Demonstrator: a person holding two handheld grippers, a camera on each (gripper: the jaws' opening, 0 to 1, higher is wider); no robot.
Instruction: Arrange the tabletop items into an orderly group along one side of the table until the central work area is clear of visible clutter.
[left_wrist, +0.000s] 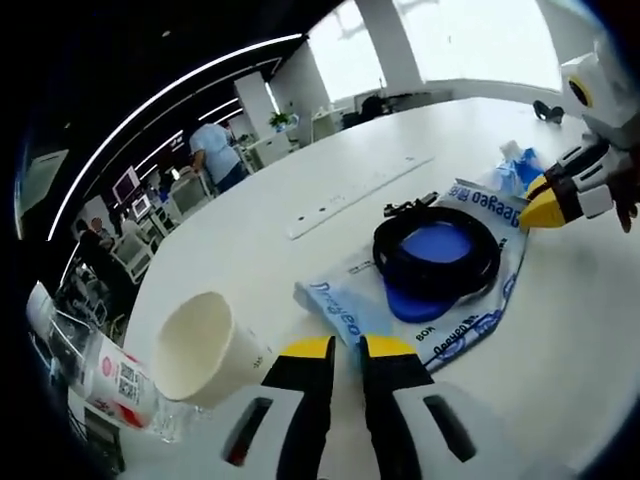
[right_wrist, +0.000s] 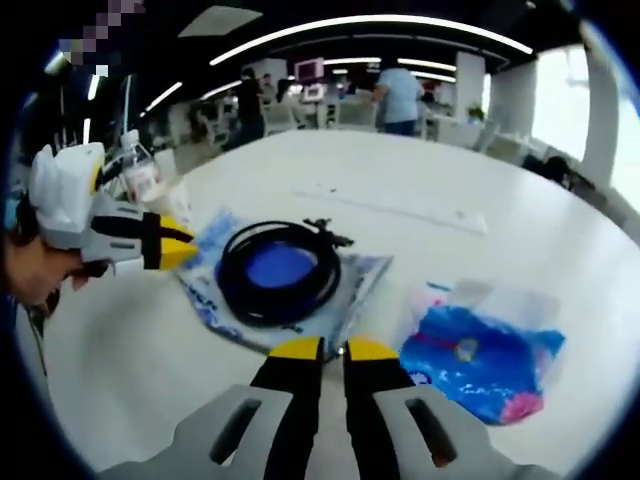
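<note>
A blue-and-white plastic bag (left_wrist: 345, 305) (right_wrist: 355, 285) lies flat on the white table (left_wrist: 300, 150) (right_wrist: 420, 165). On it rests a coiled black cable (left_wrist: 437, 255) (right_wrist: 278, 270). My left gripper (left_wrist: 347, 350) is shut, its yellow tips pinching the bag's near corner. In the right gripper view the left gripper (right_wrist: 180, 247) reaches in from the left onto that same edge. My right gripper (right_wrist: 333, 350) is shut on the opposite edge of the bag. Seen from the left gripper view, the right gripper (left_wrist: 530, 212) has its yellow tips on the bag's far end.
A white paper cup (left_wrist: 205, 350) lies on its side by my left gripper, beside a labelled clear bottle (left_wrist: 110, 380) (right_wrist: 140, 170). A crumpled blue packet (right_wrist: 480, 355) (left_wrist: 515, 165) sits near my right gripper. A long white strip (left_wrist: 360, 185) crosses the table. People and desks stand behind.
</note>
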